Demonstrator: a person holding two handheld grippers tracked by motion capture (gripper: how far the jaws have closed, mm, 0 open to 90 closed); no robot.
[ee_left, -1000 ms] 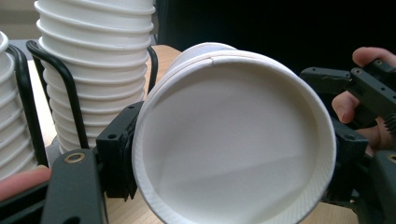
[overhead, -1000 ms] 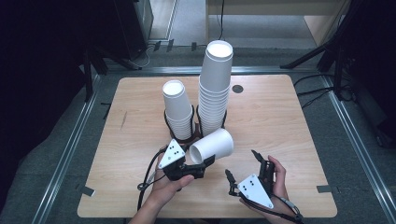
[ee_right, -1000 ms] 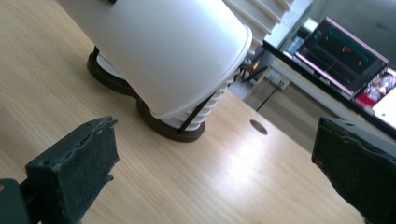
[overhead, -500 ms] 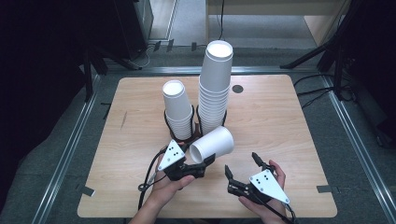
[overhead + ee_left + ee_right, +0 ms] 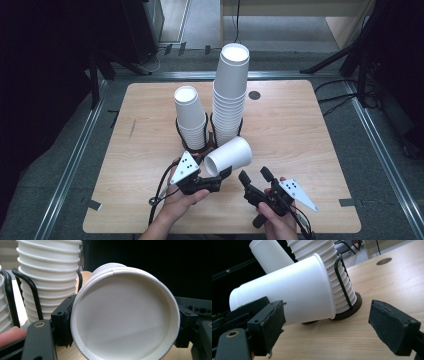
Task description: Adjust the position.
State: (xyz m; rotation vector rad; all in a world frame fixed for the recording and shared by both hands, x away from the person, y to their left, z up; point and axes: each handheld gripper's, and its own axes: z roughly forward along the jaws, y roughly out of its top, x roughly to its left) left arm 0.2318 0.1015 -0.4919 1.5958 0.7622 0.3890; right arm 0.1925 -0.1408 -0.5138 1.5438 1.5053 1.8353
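Single white paper cup (image 5: pixel 229 156) lying on its side, lifted off the wooden table (image 5: pixel 310 130), pinched near the base between the jaws of the left gripper (image 5: pixel 220 176); open mouth tilted toward the near left in the high view. Same cup (image 5: pixel 125 312) seen mouth-on from the left gripper view, black pads (image 5: pixel 65 320) pressed against its wall on either side. Just behind it, two upright stacks of white cups in black wire holders: short stack (image 5: pixel 190 117) on the left, tall stack (image 5: pixel 229 95) on the right, the held cup's rim close to the tall stack's foot, contact hard to judge from above. Right gripper (image 5: pixel 255 177) held just beside the cup, on its right, jaws just closing from a wide spread yet parted with nothing between them; right gripper view shows bare tabletop between the two pads (image 5: pixel 393 326) and the cup (image 5: pixel 287 292) off to the left of them, apparently untouched. Small dark round hole (image 5: pixel 254 95) in the table beyond the tall stack.
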